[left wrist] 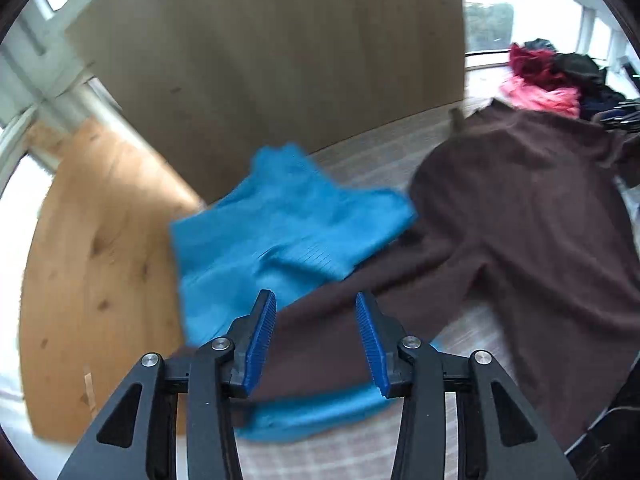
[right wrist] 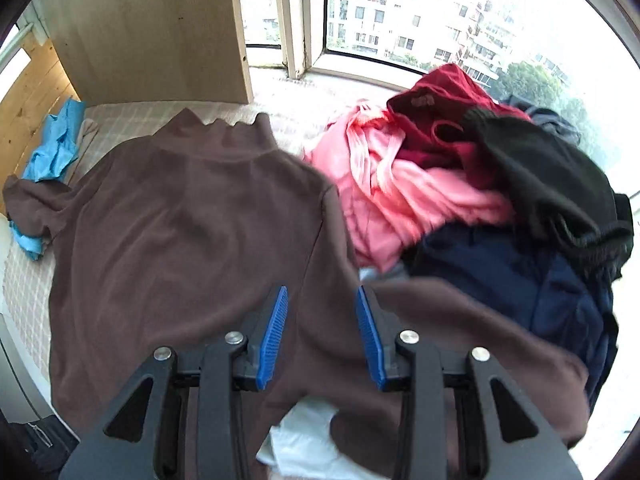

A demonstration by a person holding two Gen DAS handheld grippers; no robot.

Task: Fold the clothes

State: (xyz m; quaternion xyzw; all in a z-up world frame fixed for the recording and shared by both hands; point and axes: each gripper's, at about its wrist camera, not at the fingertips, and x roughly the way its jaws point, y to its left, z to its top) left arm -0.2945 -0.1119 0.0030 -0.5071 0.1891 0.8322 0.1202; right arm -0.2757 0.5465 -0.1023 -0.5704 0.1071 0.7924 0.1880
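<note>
The brown sweater (right wrist: 188,216) lies spread flat on the checked bed (right wrist: 28,280), between a blue garment (left wrist: 288,220) and a heap of clothes (right wrist: 472,184), while the left gripper (left wrist: 316,312) and right gripper (right wrist: 322,308) hover above it, fingers apart and empty.

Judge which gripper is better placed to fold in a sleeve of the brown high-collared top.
Left, probably. The left gripper hangs open right over the brown high-collared top's sleeve lying across the blue knit garment. The right gripper, also open, hangs above the body near the other sleeve.
</note>
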